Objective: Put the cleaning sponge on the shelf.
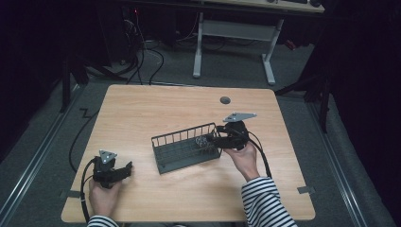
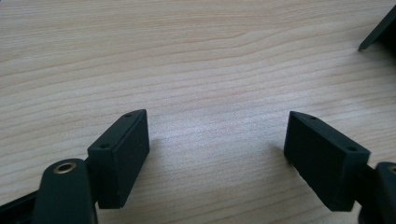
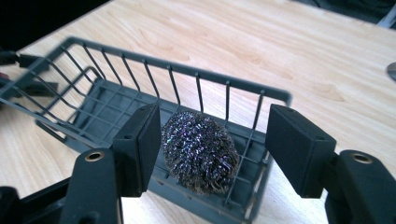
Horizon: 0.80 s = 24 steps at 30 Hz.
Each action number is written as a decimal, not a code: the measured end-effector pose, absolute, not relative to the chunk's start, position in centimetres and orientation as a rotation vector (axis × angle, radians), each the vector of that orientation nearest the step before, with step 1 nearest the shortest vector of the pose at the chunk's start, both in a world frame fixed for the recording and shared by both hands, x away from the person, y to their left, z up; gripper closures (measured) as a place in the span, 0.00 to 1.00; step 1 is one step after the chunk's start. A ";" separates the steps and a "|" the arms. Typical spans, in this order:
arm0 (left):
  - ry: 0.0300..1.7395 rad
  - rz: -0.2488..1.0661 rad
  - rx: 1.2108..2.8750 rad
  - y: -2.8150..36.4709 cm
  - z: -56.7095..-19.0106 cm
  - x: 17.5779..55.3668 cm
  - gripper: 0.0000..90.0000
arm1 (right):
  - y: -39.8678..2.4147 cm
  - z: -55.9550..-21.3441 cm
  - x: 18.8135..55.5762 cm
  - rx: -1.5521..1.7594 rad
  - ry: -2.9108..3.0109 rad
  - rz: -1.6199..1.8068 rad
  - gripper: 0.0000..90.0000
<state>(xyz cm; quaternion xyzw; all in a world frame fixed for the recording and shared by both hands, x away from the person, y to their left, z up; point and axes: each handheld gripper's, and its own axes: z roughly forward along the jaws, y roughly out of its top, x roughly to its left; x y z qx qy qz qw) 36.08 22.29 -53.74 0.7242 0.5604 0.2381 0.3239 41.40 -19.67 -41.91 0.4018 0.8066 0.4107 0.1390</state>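
A dark grey wire basket point(image 1: 182, 137) stands in the middle of the wooden table point(image 1: 156, 109). A steel-wool scourer point(image 3: 201, 151) lies in the right end of the basket point(image 3: 177, 70), also visible as a shiny ball, the scourer point(image 1: 202, 141), from above. My right gripper point(image 1: 210, 140) reaches over that end, held by a hand with a striped sleeve. In the right gripper view my right gripper point(image 3: 215, 135) is open, its pads on either side of the scourer and the right pad clear of it. My left gripper point(image 1: 126, 169) rests at the front left, and my left gripper point(image 2: 217, 140) stands open over bare wood.
A round grey grommet point(image 1: 225, 100) sits in the tabletop near its far edge. A corner of the basket point(image 2: 378, 32) shows at the top right of the left gripper view. Beyond the table are white desk legs point(image 1: 268, 61) and floor cables point(image 1: 142, 61).
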 end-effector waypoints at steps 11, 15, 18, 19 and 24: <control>1.469 0.624 1.903 22.3 -53.7 36.1 0.25 | -23.1 -39.0 38.7 1.136 2.218 1.248 0.42; 1.470 0.623 1.899 22.3 -53.7 36.1 0.25 | -24.2 -38.5 37.9 1.135 2.192 1.264 0.42; 1.469 0.624 1.903 22.3 -53.7 36.1 0.25 | -25.0 -38.2 37.3 1.133 2.173 1.274 0.42; 1.470 0.624 1.899 22.3 -53.7 36.1 0.25 | -25.2 -38.1 37.1 1.135 2.168 1.272 0.42; 1.470 0.624 1.900 22.3 -53.7 36.1 0.25 | -26.8 -38.3 36.0 1.162 2.134 1.295 0.43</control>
